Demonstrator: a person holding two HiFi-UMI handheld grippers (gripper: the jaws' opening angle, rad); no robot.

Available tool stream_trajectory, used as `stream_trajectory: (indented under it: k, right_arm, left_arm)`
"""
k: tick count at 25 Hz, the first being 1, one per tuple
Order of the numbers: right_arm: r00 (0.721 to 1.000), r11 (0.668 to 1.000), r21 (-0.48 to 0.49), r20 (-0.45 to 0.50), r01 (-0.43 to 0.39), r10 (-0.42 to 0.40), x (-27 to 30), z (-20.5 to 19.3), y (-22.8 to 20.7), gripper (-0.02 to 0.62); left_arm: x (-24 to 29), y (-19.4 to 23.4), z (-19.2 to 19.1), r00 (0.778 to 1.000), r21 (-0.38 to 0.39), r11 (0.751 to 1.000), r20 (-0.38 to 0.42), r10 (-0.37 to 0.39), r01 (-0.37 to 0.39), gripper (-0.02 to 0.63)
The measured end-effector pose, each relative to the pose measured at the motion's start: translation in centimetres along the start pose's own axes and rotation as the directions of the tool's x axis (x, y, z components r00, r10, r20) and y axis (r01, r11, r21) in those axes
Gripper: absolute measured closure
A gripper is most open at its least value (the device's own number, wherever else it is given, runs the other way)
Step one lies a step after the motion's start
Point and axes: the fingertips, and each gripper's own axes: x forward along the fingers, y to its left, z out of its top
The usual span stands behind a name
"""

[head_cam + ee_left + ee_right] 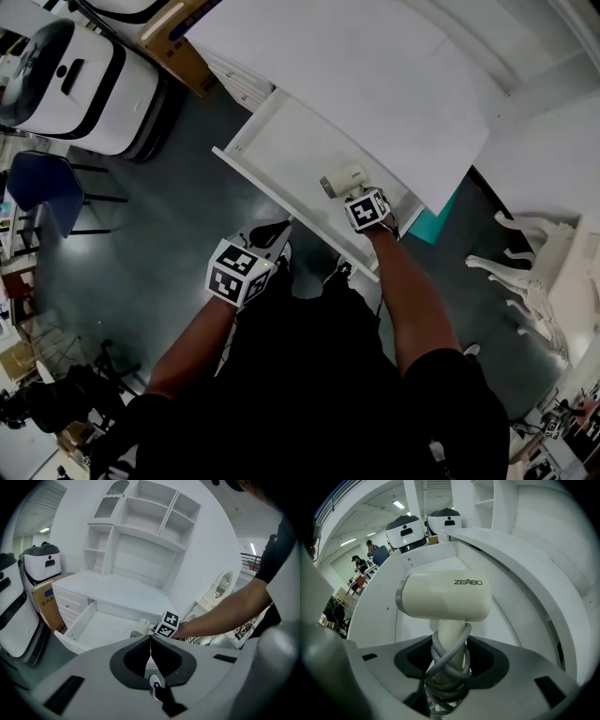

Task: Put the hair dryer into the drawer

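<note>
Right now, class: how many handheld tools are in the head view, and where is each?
2. The left tool, shut and empty, hangs before the open drawer; the right tool holds the hair dryer over it. None looks hidden.

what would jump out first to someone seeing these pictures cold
The cream hair dryer fills the right gripper view, its cord-wound handle clamped in the jaws of the right gripper. In the middle of the head view it is held at the open white drawer, which is pulled out from the desk. The left gripper hangs in front of the drawer, jaws together and empty.
</note>
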Motion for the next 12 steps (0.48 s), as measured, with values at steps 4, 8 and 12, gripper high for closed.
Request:
stream_trajectory:
  k: [4, 8, 12]
  right_arm:
    - [0.999, 0.998, -0.058, -0.032, 0.012, -0.014, 1.1, -0.2, -0.2, 0.373]
    - [0.998, 0.995, -0.096, -0.060, 0.007, -0.013, 2.0, -0.7, 0.0, 0.373]
    - [0.996, 0.994, -0.113, -0.082, 0.007, -0.016, 2.7, -1.1, 0.0, 0.373]
  left_arm:
    - [-0.1, 0.4, -0.2, 1.000, 0.000, 1.000, -0.004, 0.011, -0.011, 0.595]
    - [-0.5, 0.6, -0.3, 1.000, -0.006, 1.000, -0.009, 0.017, -0.018, 0.595]
    - [-0.9, 1.0, -0.1, 1.000, -0.024, 0.999, -0.003, 0.028, -0.028, 0.595]
